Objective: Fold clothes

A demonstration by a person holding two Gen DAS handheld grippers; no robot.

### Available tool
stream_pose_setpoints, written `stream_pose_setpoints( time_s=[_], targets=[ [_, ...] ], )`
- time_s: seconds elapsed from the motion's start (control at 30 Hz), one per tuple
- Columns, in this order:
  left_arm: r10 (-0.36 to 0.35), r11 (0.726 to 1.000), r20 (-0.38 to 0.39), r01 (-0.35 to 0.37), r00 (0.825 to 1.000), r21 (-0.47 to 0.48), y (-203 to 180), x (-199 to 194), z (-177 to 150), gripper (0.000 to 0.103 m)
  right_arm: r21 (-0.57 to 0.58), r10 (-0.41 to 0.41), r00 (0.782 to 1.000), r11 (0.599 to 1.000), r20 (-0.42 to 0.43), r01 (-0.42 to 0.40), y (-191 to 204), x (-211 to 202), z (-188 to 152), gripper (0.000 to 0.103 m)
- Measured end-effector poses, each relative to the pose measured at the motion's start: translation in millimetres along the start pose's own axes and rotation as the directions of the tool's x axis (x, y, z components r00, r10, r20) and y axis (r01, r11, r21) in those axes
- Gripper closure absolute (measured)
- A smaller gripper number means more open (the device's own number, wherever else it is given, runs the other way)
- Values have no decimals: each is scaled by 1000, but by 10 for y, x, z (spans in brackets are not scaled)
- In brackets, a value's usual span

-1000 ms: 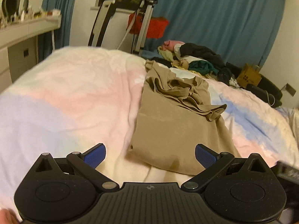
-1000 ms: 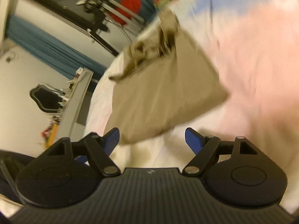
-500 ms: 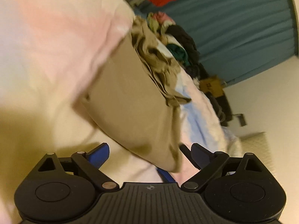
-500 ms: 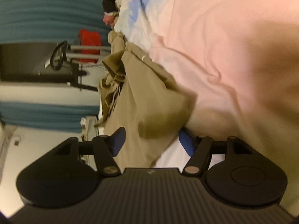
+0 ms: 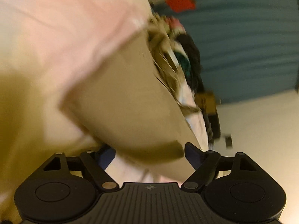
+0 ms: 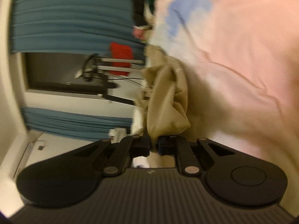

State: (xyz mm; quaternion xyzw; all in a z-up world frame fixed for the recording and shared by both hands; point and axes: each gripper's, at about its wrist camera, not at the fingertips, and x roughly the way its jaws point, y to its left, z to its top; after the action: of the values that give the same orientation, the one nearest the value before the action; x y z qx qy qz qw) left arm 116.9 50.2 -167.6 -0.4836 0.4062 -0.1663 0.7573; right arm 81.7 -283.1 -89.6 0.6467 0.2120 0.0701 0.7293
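Right gripper (image 6: pixel 153 146) clamped on tan garment (image 6: pixel 168 100) corner at frame center; left gripper (image 5: pixel 149 154) jaws apart, straddling the near hem, garment's long axis running to upper right.

A pastel duvet (image 5: pixel 56 37), pink, cream and blue, covers the bed. At its far end lies a pile of clothes (image 5: pixel 186 56). Behind hangs a teal curtain (image 5: pixel 243 37). A red box (image 6: pixel 121 56) sits by a metal frame (image 6: pixel 112 63). A cardboard box (image 5: pixel 206 102) stands near the wall.
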Motion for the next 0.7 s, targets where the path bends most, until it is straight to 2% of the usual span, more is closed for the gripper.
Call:
stream_pose_setpoints(
  time_s=[0.1, 0.17, 0.2, 0.27, 0.33, 0.5, 0.7],
  targets=[
    [6, 999, 58, -3, 998, -53, 123, -54, 37, 48, 3, -2, 1000, 1000, 11, 2, 7, -56, 10, 92],
    [15, 997, 93, -8, 996, -79, 190, -84, 49, 67, 17, -26, 1000, 1000, 14, 25, -30, -53, 11, 92],
    [16, 997, 104, -8, 994, -76, 196, -94, 41, 69, 21, -32, 999, 999, 16, 31, -30, -34, 5, 92],
    [16, 998, 124, -9, 992, -57, 186, -110, 18, 84, 20, -36, 999, 999, 18, 36, -21, -10, -18, 92],
    [0, 999, 144, 6, 990, -42, 167, -148, 2, 93, -11, -37, 999, 999, 20, 38, 6, -70, -50, 92],
    [-45, 999, 186, 44, 982, 8, 54, -335, -50, 96, -83, -50, 998, 995, 34, 53, 106, -154, -97, 92],
    [-65, 985, 222, 28, 973, 170, -397, -806, -198, 97, -108, -49, 999, 993, 19, 50, 316, -443, -166, 92]
  ],
)
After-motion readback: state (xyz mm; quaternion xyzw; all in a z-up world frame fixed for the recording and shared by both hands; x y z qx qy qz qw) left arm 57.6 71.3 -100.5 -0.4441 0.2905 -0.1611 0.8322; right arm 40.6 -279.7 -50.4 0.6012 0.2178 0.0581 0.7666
